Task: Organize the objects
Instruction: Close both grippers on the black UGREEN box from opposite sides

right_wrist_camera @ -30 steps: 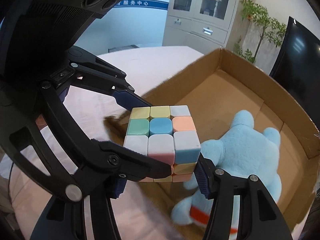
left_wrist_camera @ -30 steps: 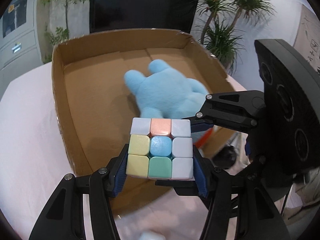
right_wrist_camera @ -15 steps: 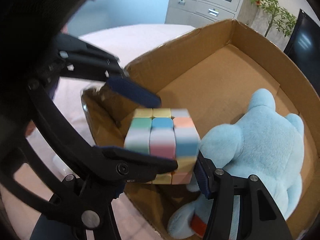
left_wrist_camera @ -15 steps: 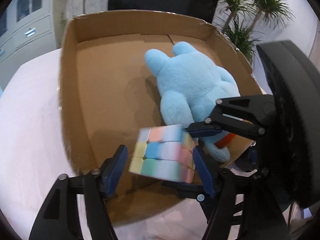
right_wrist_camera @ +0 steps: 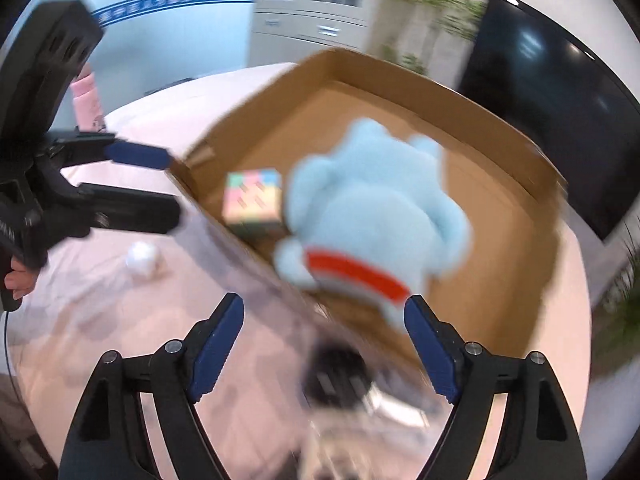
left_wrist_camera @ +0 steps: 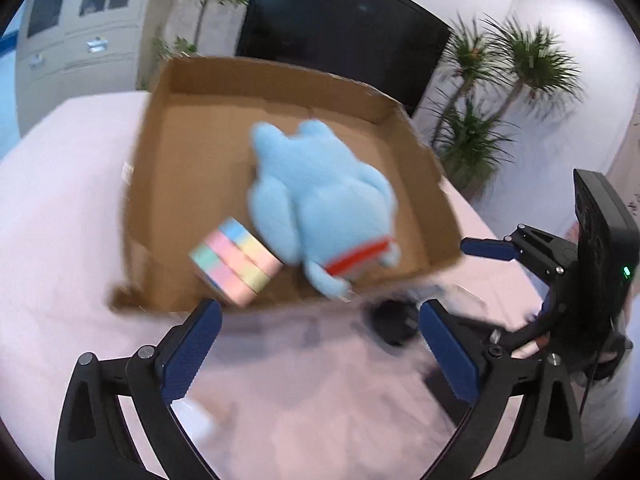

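Fingers (left_wrist_camera: 192, 344) on left gripper (left_wrist_camera: 320, 336) and right gripper (right_wrist_camera: 324, 332) spread wide, held nothing. Cube (left_wrist_camera: 236, 266) sat in cardboard box (left_wrist_camera: 432, 184) near front-left corner, touching blue plush (left_wrist_camera: 320, 200). Risk imo: dark object (right_wrist_camera: 336, 372) and small white ball (right_wrist_camera: 143, 259) loose on bench (left_wrist_camera: 60, 200), careless sweep could've knocked them.

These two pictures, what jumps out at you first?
A fluffy blue plush toy lying in a shallow cardboard box, with a pastel puzzle cube close beside it near the box's front corner. In front, both black grippers, left and right, hang open and empty.
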`<action>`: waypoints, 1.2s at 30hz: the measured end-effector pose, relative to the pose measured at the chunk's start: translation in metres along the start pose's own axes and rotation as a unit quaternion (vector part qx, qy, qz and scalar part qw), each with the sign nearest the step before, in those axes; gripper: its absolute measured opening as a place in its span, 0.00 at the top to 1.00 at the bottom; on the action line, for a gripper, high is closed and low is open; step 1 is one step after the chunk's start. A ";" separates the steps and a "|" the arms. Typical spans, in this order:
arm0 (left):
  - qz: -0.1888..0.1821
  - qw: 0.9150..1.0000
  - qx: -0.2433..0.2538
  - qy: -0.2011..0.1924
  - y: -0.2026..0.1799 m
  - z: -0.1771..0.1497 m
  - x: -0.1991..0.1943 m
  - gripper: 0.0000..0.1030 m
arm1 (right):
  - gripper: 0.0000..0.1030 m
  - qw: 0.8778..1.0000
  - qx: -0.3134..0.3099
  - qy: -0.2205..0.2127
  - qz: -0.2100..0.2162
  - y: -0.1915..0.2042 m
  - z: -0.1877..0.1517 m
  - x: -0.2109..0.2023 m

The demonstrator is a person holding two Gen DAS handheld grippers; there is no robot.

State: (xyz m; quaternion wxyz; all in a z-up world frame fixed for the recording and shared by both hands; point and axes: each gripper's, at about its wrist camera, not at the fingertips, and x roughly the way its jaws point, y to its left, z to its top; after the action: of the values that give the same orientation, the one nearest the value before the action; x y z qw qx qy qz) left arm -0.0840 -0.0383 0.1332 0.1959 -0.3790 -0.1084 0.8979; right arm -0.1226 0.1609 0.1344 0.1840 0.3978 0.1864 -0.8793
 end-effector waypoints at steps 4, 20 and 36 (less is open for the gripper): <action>-0.026 0.999 0.030 0.036 -0.041 -0.032 0.009 0.04 | 0.20 0.999 0.051 0.009 -0.010 -0.027 -0.059 -0.035; -0.085 0.989 0.042 0.116 -0.129 -0.096 0.059 0.04 | 0.20 0.983 0.150 -0.030 0.105 -0.038 -0.201 -0.043; -0.081 0.980 0.059 0.173 -0.117 -0.097 0.087 0.42 | 0.39 0.993 0.046 -0.015 0.110 0.020 -0.191 -0.022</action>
State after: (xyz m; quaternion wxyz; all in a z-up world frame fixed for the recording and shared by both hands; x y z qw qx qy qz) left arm -0.0379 0.1093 0.0506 0.3060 -0.5065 -0.0497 0.8046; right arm 0.0212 0.2386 0.0307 0.2638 0.4110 0.0983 -0.8671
